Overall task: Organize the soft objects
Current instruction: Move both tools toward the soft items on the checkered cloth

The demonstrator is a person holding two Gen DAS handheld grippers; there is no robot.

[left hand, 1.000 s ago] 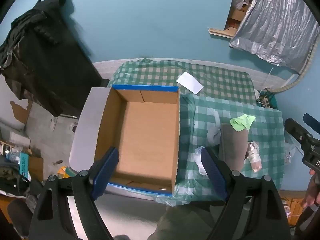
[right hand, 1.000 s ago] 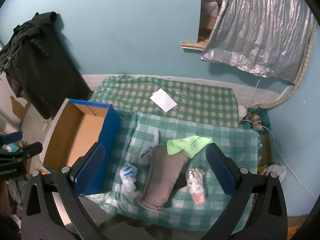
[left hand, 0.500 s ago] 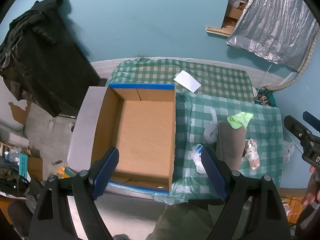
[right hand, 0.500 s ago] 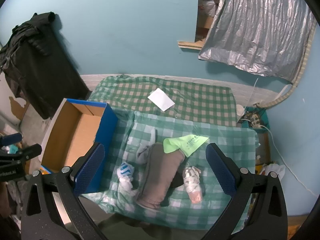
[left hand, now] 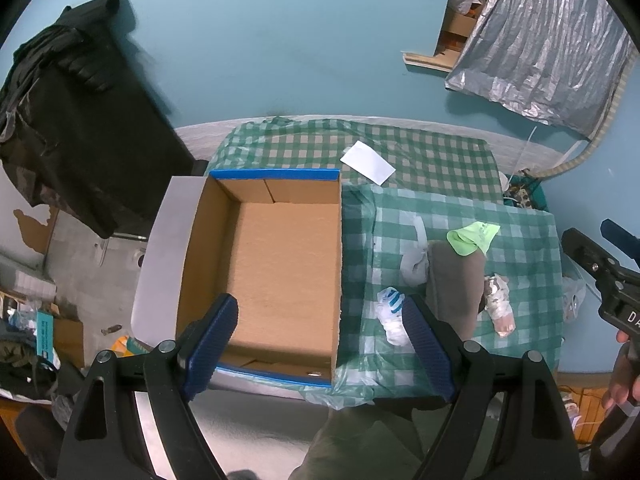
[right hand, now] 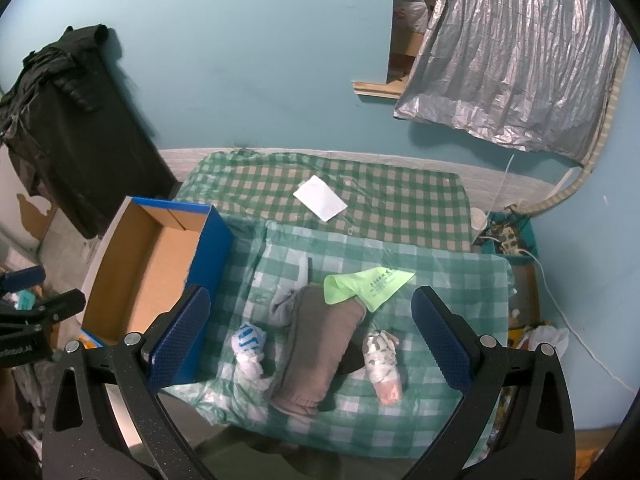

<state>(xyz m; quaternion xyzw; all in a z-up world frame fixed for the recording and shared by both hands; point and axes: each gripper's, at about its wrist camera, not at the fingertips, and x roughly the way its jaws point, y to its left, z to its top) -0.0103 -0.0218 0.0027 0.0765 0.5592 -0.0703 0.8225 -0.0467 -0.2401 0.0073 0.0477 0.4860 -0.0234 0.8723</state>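
Several soft items lie on the green checked cloth: a folded grey-brown garment, a lime green cloth, a white and blue sock, a patterned sock and a pale grey piece. An empty blue-sided cardboard box stands to their left. My left gripper is open, high above the box's near edge. My right gripper is open, high above the garment.
A white paper lies on the far checked cloth. Dark clothes hang at the left. A silver sheet hangs on the blue wall at the right. A crate with cables sits to the right of the table.
Both grippers have shifted slightly; the box and soft items sit a little lower-left in the views. Nothing was taken hold of, and both stay open.
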